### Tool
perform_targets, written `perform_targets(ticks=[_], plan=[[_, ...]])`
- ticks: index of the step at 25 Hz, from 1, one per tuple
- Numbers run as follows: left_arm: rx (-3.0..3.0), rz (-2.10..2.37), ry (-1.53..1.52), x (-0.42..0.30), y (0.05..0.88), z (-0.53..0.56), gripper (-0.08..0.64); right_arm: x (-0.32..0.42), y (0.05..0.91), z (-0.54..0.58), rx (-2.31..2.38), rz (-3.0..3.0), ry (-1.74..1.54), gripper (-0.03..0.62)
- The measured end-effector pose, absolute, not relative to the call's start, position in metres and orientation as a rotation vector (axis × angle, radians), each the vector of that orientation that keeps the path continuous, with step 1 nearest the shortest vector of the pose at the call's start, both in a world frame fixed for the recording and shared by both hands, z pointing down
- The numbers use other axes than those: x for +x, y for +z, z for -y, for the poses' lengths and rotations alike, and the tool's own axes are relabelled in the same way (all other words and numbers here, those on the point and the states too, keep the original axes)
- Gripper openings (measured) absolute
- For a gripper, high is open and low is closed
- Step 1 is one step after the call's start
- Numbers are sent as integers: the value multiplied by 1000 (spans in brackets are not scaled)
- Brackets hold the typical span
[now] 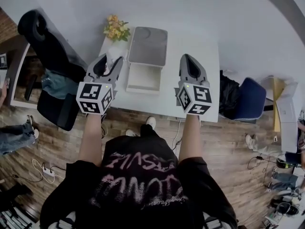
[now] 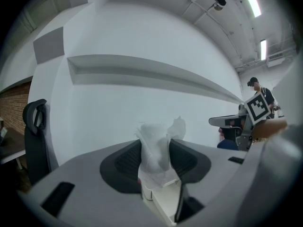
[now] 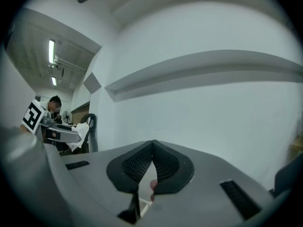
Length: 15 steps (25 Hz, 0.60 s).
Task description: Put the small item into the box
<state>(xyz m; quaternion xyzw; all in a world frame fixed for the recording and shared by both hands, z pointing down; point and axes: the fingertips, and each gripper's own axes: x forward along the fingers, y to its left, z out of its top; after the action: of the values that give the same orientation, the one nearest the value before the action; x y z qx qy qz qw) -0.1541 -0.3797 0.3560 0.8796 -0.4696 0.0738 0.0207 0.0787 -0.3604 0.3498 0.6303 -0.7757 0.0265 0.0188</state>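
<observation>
Table edges: the white rectangular table (image 1: pixel 202 51) has its near edge facing the standing person and its far edge against the white wall (image 1: pixel 190 4). A black office chair (image 1: pixel 45 46) stands off the left edge; a blue chair (image 1: pixel 250 99) stands off the right edge, on the wood-plank floor (image 1: pixel 238 151).

Open room: the bare strip of tabletop lies right of the box, under the right gripper (image 1: pixel 187 58).

Surface: the white open box (image 1: pixel 142 78) sits at the table's centre, its grey lid (image 1: pixel 148 46) laid back on the far side. A bunch of yellow flowers (image 1: pixel 116 28) stands at the far left corner, near the lid.

Pose: both bare forearms reach forward, the grippers pointing away from the body about level, one each side of the box.

Left gripper (image 1: pixel 111 61): jaws closed on the small crumpled white paper-like item (image 2: pixel 158 145), which is pinched between the dark ribbed pads (image 2: pixel 125 161) and sticks up past them. The item is therefore held just left of the box, outside it.

Right gripper: jaw tips pressed together, nothing between them
</observation>
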Motion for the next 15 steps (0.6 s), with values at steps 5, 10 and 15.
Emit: perform_targets(ticks=[5, 10, 15], plan=[[2736, 1462, 259, -133, 356, 395, 178, 96, 355, 380, 1944, 2427, 104, 10], [2726, 1485, 249, -122, 357, 408, 178, 106, 353, 399, 1919, 2445, 82, 10], [2739, 1510, 226, -111, 350, 416, 178, 112, 353, 411, 1899, 2468, 70, 11]])
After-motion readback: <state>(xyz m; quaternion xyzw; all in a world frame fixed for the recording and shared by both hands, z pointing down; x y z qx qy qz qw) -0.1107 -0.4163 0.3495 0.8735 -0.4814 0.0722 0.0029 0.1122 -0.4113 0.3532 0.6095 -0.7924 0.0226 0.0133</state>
